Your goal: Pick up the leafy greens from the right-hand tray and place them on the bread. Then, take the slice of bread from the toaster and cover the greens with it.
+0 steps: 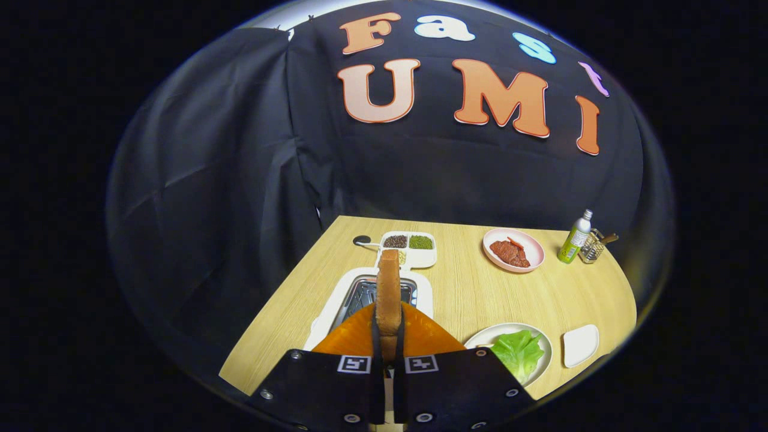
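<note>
Hand-held gripper (pixel 388 336) clamped on bread slice (pixel 389 288) above toaster (pixel 360 297); next, carry right and lower onto greens (pixel 517 353).

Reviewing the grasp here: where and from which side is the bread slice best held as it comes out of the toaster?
By its flat faces, near one edge, coming from above. The bread slice stands upright and edge-on between the fingers of the gripper, over the toaster slot. It is thin and broad, so pads on its two faces suit it, which is how the fingers sit now, closed on it.
</note>
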`<state>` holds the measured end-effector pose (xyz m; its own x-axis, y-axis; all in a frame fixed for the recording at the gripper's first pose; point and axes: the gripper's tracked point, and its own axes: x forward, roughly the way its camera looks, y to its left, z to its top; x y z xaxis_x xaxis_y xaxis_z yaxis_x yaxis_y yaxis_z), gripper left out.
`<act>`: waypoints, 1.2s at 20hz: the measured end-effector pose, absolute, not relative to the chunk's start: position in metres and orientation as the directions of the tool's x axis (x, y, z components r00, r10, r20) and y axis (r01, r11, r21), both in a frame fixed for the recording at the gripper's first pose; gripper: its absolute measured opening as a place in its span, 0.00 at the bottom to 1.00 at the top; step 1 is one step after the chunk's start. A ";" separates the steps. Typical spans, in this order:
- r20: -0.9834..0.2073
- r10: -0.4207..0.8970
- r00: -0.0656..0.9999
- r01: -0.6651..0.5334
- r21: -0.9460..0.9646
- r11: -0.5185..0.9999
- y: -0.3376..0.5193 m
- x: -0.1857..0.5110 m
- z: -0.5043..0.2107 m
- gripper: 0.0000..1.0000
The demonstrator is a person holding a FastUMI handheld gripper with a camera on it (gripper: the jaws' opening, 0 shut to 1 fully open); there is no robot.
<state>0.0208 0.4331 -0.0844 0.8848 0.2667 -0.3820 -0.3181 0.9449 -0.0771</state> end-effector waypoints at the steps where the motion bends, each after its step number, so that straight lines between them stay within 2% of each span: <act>1: -0.371 0.275 0.887 -0.322 -0.068 0.944 0.432 0.021 -0.076 0.06; 10: -0.316 0.279 0.907 -0.302 -0.026 0.953 0.393 0.018 -0.041 0.06; 24: -0.394 0.233 0.889 -0.251 0.008 0.968 0.289 0.021 -0.091 0.06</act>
<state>0.0210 0.2894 -0.0909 0.8889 0.2334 -0.3943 -0.2506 0.9681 0.0080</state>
